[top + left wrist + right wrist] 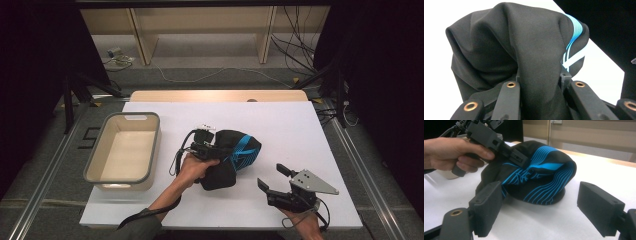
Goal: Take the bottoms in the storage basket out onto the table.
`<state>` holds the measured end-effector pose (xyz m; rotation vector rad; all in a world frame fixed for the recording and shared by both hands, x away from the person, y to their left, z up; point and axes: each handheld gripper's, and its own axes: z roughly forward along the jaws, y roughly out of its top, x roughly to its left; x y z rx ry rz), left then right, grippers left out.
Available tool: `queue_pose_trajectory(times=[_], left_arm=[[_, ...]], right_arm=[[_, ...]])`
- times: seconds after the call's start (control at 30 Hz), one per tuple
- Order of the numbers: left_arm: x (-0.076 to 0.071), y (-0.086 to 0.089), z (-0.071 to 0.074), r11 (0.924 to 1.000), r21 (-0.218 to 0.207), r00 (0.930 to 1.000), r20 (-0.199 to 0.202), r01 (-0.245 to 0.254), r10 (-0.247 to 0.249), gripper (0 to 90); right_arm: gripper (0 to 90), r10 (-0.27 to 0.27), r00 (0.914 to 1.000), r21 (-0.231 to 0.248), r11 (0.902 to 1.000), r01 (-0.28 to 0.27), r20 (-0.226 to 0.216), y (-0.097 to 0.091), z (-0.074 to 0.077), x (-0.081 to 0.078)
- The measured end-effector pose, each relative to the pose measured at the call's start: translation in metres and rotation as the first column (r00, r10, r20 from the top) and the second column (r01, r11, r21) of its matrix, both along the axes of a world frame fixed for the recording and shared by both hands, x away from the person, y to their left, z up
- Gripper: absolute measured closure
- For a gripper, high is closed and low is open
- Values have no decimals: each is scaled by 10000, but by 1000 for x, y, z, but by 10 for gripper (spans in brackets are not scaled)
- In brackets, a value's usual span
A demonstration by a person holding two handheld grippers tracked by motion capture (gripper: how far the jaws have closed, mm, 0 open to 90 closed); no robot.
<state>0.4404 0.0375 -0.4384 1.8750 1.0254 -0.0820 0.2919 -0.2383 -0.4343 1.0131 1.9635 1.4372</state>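
Left gripper (216, 146) was clamped on a fold of the black garment (231, 159), cloth bunched thick between its jaws in the left gripper view & draped up over them. Right gripper (274, 177) hung near the table's front-right corner w/ jaws wide apart, nothing between them, a gap of bare table separating it from the garment.

Garment sat mid-table on the white table top (280, 125), just right of the tub (156, 145), partly lifted into a hump by the left grip, its lower edge resting on the surface. Tub looked bare inside as far as the high view showed.

Progress, as a judgement: prob. early – garment gripped on one side only, not yet spread, folded or moved to the tub; the 2nd gripper had yet to take hold. Whether the goal was folding or binning can't be told for sure.

Materials: garment was soft, smooth, matte stretch fabric, black w/ thin bright-blue stripes (544, 182) curving in parallel lines; limp, fell in rounded folds, likely to slip & sag if held at one point. Tub was rigid plastic, beige, rounded-rectangular w/ a grey rim. Table top was flat, matte white. Gripper pads (487, 206) were blocky black w/ a fine ribbed texture
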Motion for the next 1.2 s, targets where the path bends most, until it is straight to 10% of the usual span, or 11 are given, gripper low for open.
queue_pose_trajectory(times=[1.2], left_arm=[[-7,2,12,9980,-354,9987,36,515,-514,351]], right_arm=[[211,7,10000,-49,10000,-7,6,0,0,0]])
